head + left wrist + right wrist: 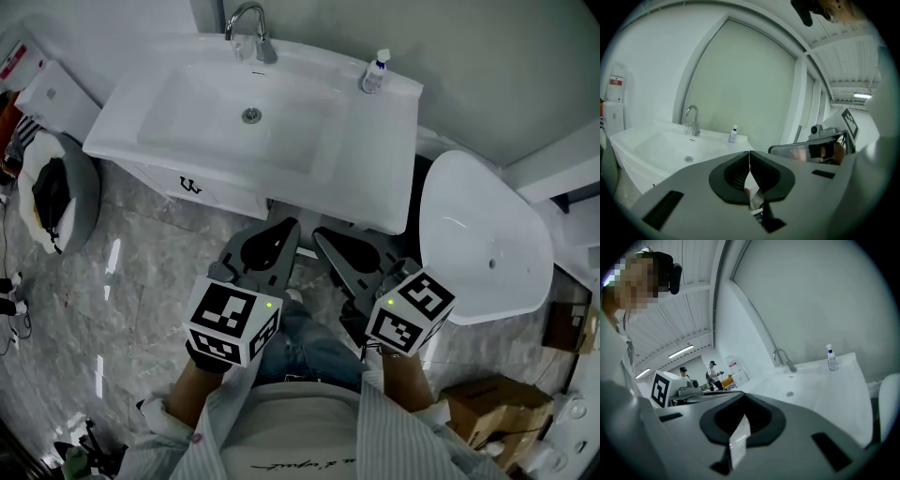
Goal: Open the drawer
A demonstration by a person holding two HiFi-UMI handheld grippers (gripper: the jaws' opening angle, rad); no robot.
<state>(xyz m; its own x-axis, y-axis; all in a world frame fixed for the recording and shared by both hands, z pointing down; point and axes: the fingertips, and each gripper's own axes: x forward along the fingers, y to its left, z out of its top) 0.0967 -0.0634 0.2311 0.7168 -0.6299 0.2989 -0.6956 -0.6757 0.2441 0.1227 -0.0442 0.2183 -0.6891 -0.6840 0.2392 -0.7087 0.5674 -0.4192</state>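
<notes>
The left tongs [290,228] and right tongs [321,236], both pressed together and empty, hover side by side before the washbasin [309,84], apart from its drawer [202,192].

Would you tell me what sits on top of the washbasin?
A chrome tap at the back rim and a small bottle at its back right corner. The bowl shows only a drain. Anything behind the tap is covered.

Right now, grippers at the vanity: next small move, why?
Probably open the left gripper: its jaws are shut and empty, short of the dark handle on the cabinet front, which lies nearer it than the right gripper.
</notes>
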